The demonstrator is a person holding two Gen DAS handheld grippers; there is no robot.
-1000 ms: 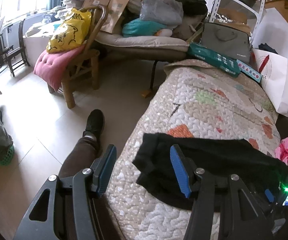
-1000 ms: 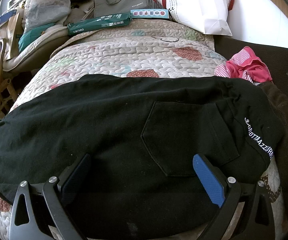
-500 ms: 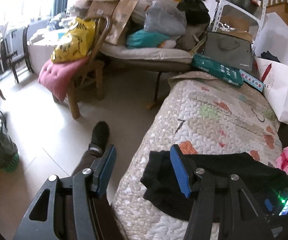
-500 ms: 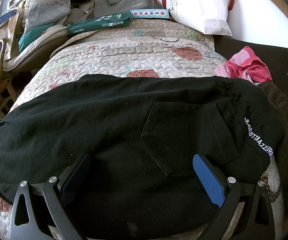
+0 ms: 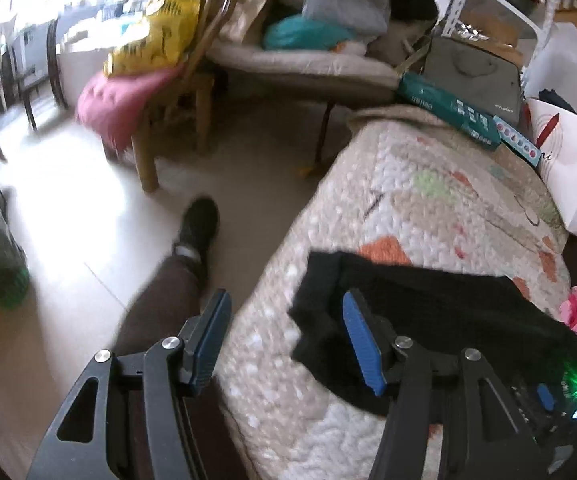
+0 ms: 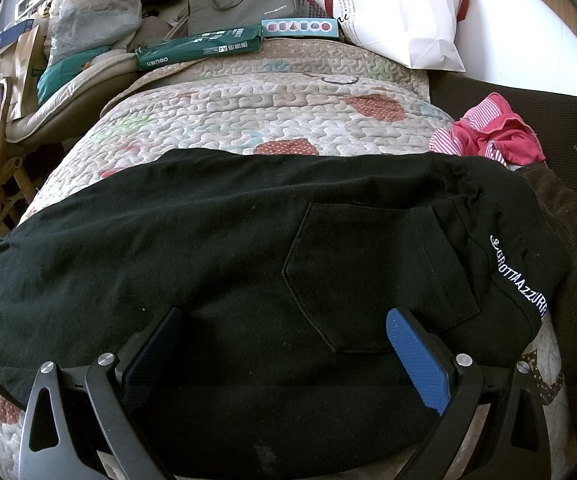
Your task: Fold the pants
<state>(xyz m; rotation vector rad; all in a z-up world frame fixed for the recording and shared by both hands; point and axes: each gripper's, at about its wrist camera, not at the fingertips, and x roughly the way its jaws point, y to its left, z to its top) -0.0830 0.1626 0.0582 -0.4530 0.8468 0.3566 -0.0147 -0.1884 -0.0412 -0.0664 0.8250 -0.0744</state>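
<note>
Black pants [image 6: 248, 248] lie folded flat across a quilted cover [image 6: 248, 96], back pocket up, white lettering at the right end. My right gripper [image 6: 284, 332] is open and empty, low over the pants' near edge. In the left wrist view the pants [image 5: 428, 312] lie at the lower right on the quilt [image 5: 428, 184]. My left gripper [image 5: 284, 320] is open and empty, above the quilt's left edge next to the pants' left end.
A pink striped cloth [image 6: 492, 132] lies at the pants' far right. A green packet [image 6: 200, 48], a grey bag [image 6: 244, 0] and a white paper bag [image 6: 392, 12] stand at the quilt's far end. A person's leg [image 5: 180, 272] and a wooden chair [image 5: 168, 92] are on the left.
The left gripper has drifted and tilted, so its view shifted; it stays open beside the pants' left end. The right gripper and the pants have not moved.
</note>
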